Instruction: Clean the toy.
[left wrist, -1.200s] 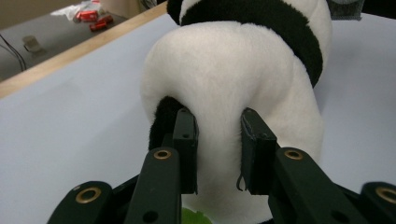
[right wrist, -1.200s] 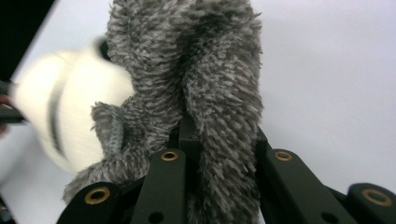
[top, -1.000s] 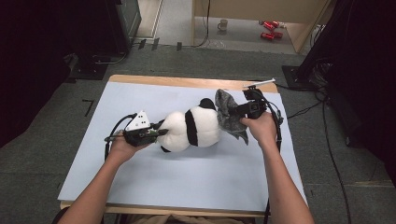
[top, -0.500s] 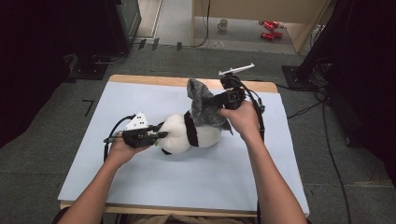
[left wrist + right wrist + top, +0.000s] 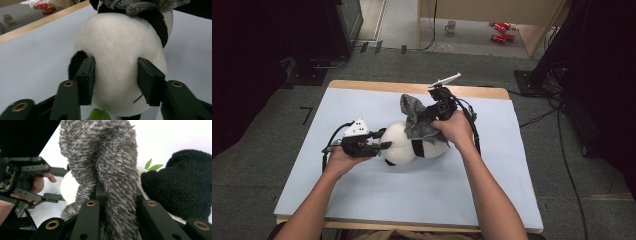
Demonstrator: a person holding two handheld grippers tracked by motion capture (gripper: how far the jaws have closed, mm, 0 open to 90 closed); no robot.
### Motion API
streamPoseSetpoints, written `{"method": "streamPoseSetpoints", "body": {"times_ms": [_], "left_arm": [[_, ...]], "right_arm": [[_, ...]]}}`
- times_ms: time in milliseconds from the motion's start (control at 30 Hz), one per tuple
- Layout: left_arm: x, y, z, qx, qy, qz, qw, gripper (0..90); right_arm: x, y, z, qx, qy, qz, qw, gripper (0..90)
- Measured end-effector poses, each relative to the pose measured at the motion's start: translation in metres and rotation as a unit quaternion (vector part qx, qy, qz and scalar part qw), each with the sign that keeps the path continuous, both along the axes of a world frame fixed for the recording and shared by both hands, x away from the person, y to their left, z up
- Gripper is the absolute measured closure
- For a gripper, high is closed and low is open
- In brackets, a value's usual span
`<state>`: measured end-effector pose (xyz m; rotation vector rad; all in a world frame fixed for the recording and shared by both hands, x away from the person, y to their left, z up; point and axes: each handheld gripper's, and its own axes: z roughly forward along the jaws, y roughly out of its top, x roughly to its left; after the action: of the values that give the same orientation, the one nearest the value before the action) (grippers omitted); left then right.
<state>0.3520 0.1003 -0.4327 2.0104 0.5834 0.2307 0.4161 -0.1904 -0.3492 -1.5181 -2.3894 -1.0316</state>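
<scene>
A grey fuzzy cloth [image 5: 418,120] is draped over the top of a panda plush [image 5: 409,144] that lies on its side near the middle of the tabletop [image 5: 362,197], which is covered in pale blue. The right hand-held gripper [image 5: 432,114] is clenched on the cloth: in the right gripper view the grey pile [image 5: 105,170] bunches up between the two black jaws and spills over them, with the panda's black limb [image 5: 182,182] just beside it (and a small green leaf patch [image 5: 152,165] peeking out behind).

The left hand-held gripper [image 5: 382,146] sits at the panda's white end. Its jaws have just been opening, and in the left gripper view they stand either side of the white body [image 5: 117,62], hard against the fur at its flanks; whether the pads still squeeze it I cannot tell.

Beyond the tabletop's far wooden edge, a mug [image 5: 451,25] and red cans [image 5: 498,31] lie on the floor.
</scene>
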Motion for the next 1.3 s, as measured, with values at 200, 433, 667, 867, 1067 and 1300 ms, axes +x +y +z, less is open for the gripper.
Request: {"method": "streamPoseSetpoints", "body": {"times_ms": [200,433,667,867,1067,1300], "left_arm": [[0.008,0.006,0.0,-0.011,0.028,0.03,0.9991,22.5],[0.02,0.001,-0.012,-0.036,0.099,0.014,0.9944,8.2],[0.017,-0.008,-0.017,-0.039,0.105,-0.041,0.9929,29.9],[0.007,-0.012,-0.01,-0.018,0.048,-0.05,0.9974,52.3],[-0.002,-0.017,0.002,-0.011,-0.034,-0.029,0.9989,59.5],[-0.007,-0.016,-0.001,-0.002,-0.083,-0.022,0.9963,59.2]], "right_arm": [[-0.006,-0.001,0.001,-0.005,-0.002,0.006,1.0,77.3],[-0.015,-0.006,0.0,0.001,-0.005,0.018,0.9998,77.3],[-0.021,-0.009,0.004,0.002,-0.001,0.021,0.9998,77.1],[-0.024,0.002,0.013,0.016,-0.009,0.029,0.9994,77.0],[-0.027,0.013,0.027,0.043,-0.02,0.04,0.9981,77.0],[-0.029,0.023,0.033,0.067,-0.026,0.048,0.9962,76.9]]}}
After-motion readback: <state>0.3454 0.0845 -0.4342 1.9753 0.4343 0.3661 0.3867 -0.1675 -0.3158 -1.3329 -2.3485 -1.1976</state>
